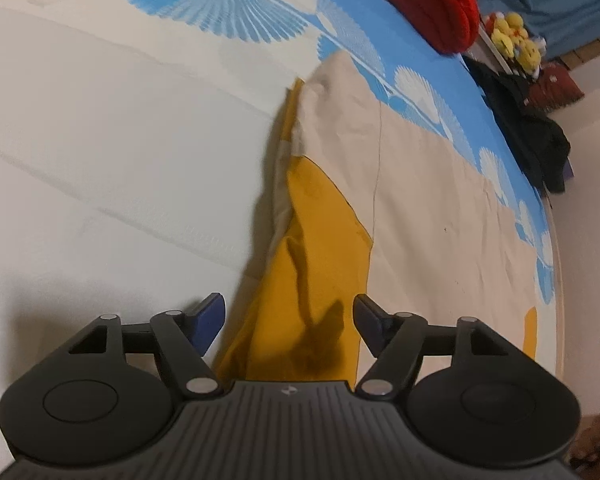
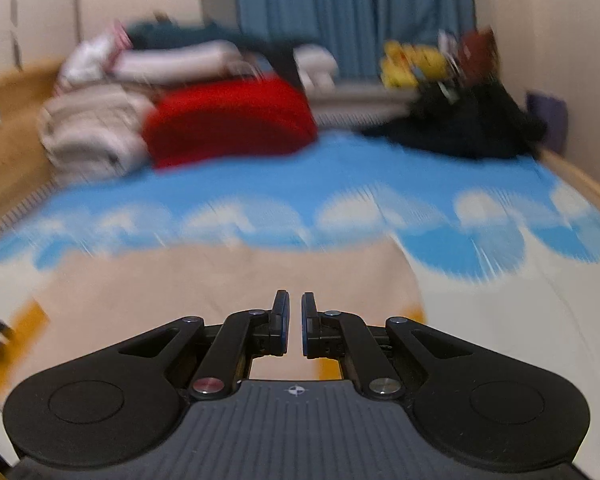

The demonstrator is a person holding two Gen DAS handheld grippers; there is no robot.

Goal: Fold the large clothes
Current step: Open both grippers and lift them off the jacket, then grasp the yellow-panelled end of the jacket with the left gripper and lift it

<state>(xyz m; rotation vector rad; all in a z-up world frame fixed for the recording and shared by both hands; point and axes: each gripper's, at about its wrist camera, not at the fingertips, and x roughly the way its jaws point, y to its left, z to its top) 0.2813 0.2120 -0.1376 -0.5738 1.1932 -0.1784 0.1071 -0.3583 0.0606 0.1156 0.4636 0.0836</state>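
We work over a bed [image 1: 80, 140] covered by a spread that is cream near us and blue with white fan shapes farther off. The garment to be folded [image 1: 420, 200] lies flat on this spread: a large beige piece with mustard-yellow parts.

In the left wrist view, the left gripper [image 1: 288, 320] points steeply down at the garment's edge. Its jaws stand wide apart, released. A raised ridge of mustard-yellow fabric [image 1: 320, 248] runs between the two fingers and away from the camera, but neither blue pad presses on it. The beige panel spreads to the right of this ridge, and the bare cream spread lies to the left. A second yellow patch shows at the garment's far right edge.

In the right wrist view, the right gripper [image 2: 295, 324] has its jaws drawn close together, with only a narrow slit between the pads. We see nothing held between them. It hangs above the near part of the beige garment [image 2: 220, 280], which shows yellow corners at left and right. This view is blurred, so fine detail is not readable.

Beyond the garment, at the far side of the bed, we note a red folded item [image 2: 228, 120], a stack of pale folded textiles [image 2: 92, 132], a dark heap of clothing [image 2: 460, 128] and yellow soft toys [image 1: 516, 40]. A blue curtain [image 2: 352, 12] hangs behind.
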